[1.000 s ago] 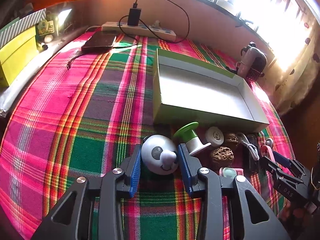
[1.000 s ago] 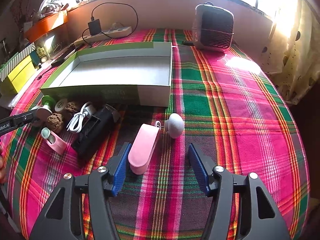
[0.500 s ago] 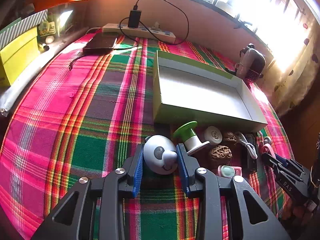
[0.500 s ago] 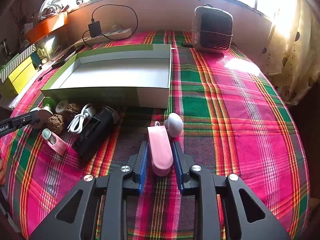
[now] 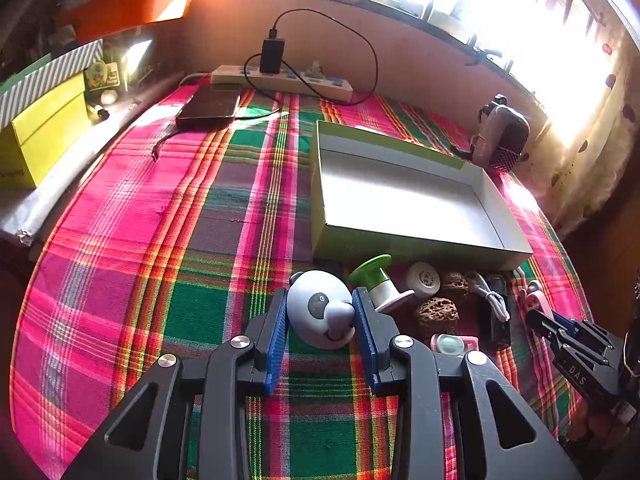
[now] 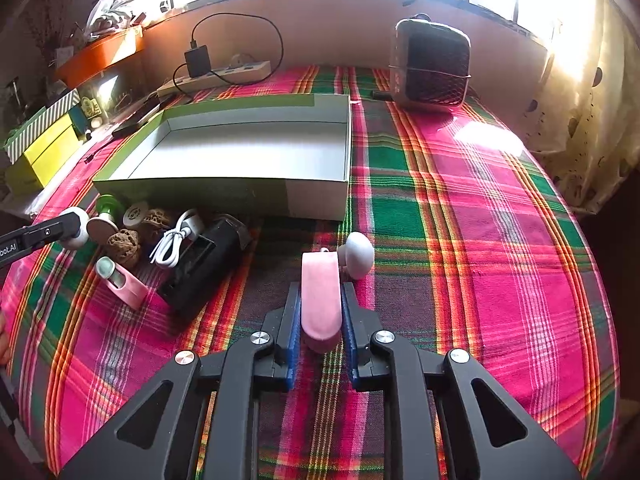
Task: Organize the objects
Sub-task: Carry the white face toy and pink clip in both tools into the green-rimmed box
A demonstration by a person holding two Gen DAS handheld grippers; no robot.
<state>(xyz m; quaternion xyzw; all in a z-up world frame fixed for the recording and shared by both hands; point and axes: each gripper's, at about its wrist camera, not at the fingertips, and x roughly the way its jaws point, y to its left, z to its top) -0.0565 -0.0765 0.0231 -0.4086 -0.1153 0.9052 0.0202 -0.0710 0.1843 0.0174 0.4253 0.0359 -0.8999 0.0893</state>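
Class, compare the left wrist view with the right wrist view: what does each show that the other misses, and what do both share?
Only the left wrist view shows the grey round panda-face gadget's face, clamped in the left gripper, and the dark phone.

Only the right wrist view shows the white egg-shaped object beside the pink oblong case, on which the right gripper is closing.

Both show the empty green-sided cardboard box, white power strip and plaid cloth.
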